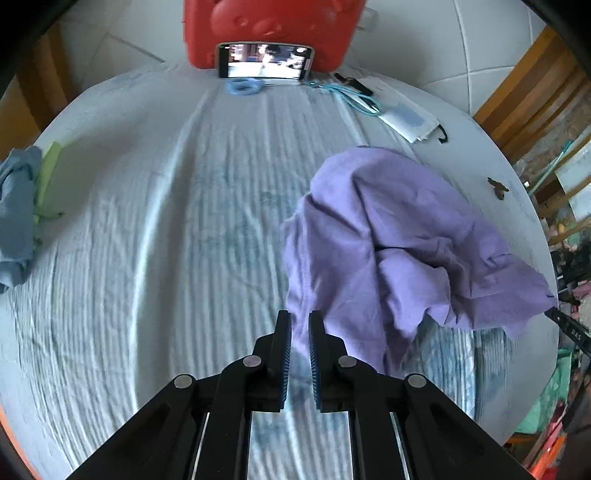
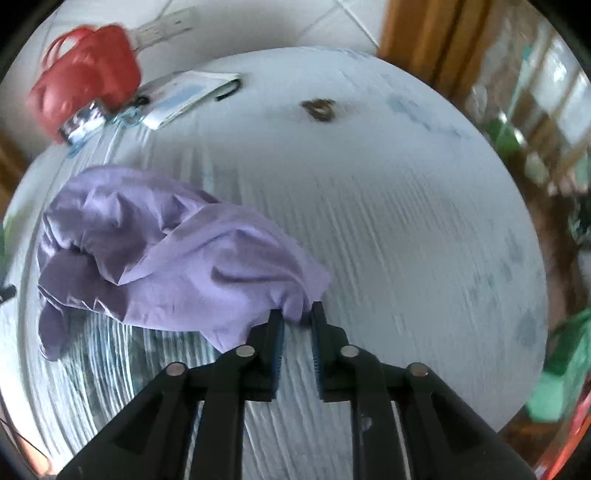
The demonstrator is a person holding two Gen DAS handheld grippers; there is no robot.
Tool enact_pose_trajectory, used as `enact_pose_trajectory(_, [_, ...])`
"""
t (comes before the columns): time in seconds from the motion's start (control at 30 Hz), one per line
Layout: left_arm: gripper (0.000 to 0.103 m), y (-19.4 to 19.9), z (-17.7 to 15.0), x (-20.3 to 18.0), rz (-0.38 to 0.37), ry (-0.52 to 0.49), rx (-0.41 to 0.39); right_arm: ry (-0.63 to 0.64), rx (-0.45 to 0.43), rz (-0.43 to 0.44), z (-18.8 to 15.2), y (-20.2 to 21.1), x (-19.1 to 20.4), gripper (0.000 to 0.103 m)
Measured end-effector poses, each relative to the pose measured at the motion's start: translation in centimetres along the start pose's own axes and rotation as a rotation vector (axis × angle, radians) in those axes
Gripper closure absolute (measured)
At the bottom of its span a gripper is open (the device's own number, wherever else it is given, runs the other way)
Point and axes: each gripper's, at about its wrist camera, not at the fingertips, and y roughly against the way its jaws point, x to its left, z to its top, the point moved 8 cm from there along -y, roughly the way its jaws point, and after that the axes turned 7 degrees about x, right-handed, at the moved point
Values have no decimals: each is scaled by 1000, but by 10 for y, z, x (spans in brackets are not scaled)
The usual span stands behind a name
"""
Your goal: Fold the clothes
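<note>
The purple garment (image 1: pixel 399 236) lies crumpled on the right half of the round surface (image 1: pixel 524 206), over a ribbed pale cloth (image 1: pixel 166 240) that covers most of it. It looks thin, soft and light, so it should drape and slip rather than hold a crease; a hem or corner is the better place to take it than the bunched middle. The right gripper (image 2: pixel 297 312) has its jaws slightly parted around a pinch of the garment's near corner, though the blur leaves it unclear whether the cloth is really clamped. The left gripper (image 1: pixel 299 317) hovers just beside the garment's left edge, jaws narrowly apart and holding nothing. Open room lies to the left and centre, good for spreading it flat. At the far rim stand a red container (image 1: pixel 269 26), a phone (image 1: pixel 264 61), a blue cable (image 1: pixel 354 98) and a white pouch (image 1: pixel 402 114); blue fabric (image 1: pixel 14 210) sits at the left edge, and a small brown object (image 1: pixel 498 187) near the right edge.
</note>
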Motion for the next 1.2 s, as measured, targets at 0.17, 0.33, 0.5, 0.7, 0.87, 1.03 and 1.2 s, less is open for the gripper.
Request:
enact_pose_trajectory(0.17, [92,2,19,-19,-26,-13,-26,7,-41,26,-2,13,-8,55])
enact_pose_trajectory(0.33, [92,15,42,-26,-11,-27,-71,35,-68,83,8,14,6,45])
enact_pose_trajectory(0.5, [91,20,55,-23,11,2,-90,82,-57,126,14,4,31,43])
enact_pose_trajectory(0.7, [90,36,66,-15,16,26,-160,144,-39,160,16,-6,58,26])
enact_pose_trajectory(0.87, [90,13,56,-5,20,50,-58,187,-15,180,17,-20,79,18])
enact_pose_trajectory(1.03, [89,-10,41,14,107,80,-8,224,-10,183,15,-36,98,18])
enact_pose_trajectory(1.2, [89,-23,32,20,71,74,-58,256,-71,174,14,-49,113,18])
